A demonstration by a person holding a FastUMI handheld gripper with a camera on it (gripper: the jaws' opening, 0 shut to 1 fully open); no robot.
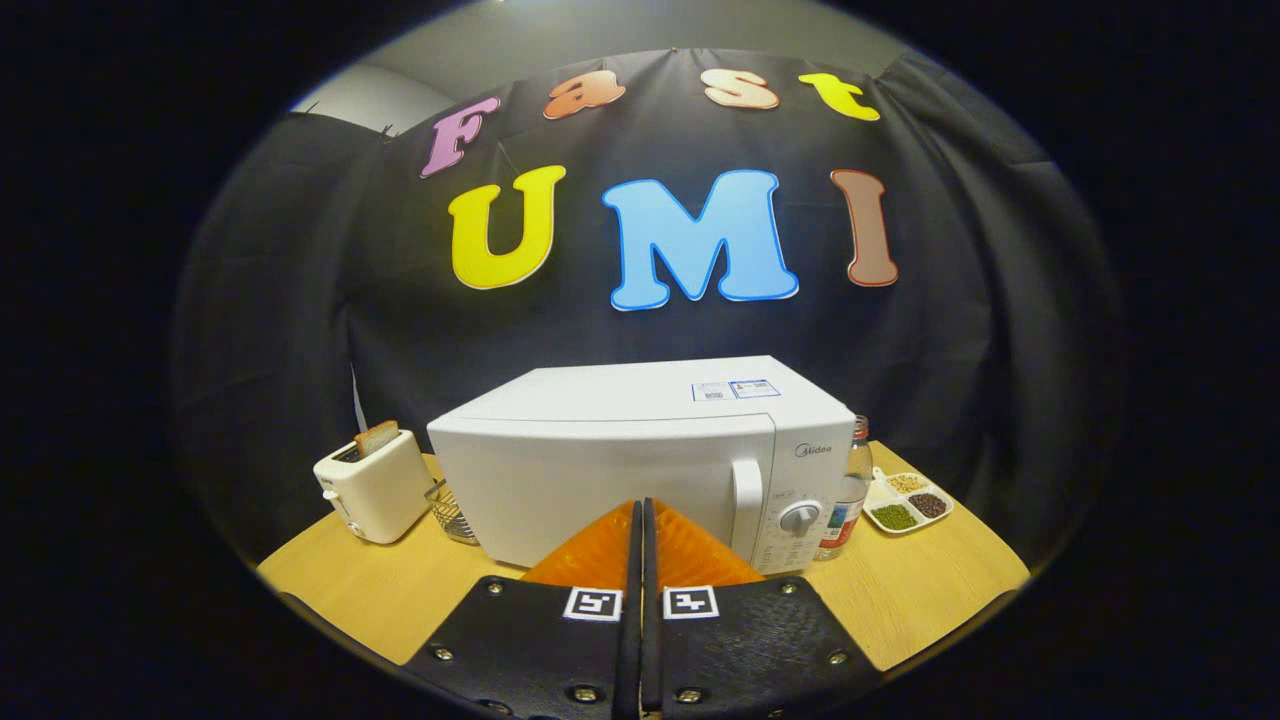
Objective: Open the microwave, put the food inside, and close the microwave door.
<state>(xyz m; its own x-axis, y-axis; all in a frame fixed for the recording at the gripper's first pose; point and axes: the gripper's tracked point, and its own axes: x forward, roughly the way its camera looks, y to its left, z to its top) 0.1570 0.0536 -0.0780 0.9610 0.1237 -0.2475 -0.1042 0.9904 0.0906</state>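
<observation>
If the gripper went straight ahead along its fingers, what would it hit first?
Probably the closed door of the white microwave, left of its handle. The gripper is shut, empty; the gap is hard to judge.

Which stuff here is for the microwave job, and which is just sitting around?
For the job: microwave, its door handle, the gripper, shut and empty.
Just sitting around: toaster with toast, wire basket, bottle, dish of beans.

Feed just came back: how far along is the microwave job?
Nothing looks done: the microwave door is closed. In hand: nothing; the gripper has its fingers shut together, empty, just short of the door, left of the door handle. Left: open the door, load food, close it.
</observation>
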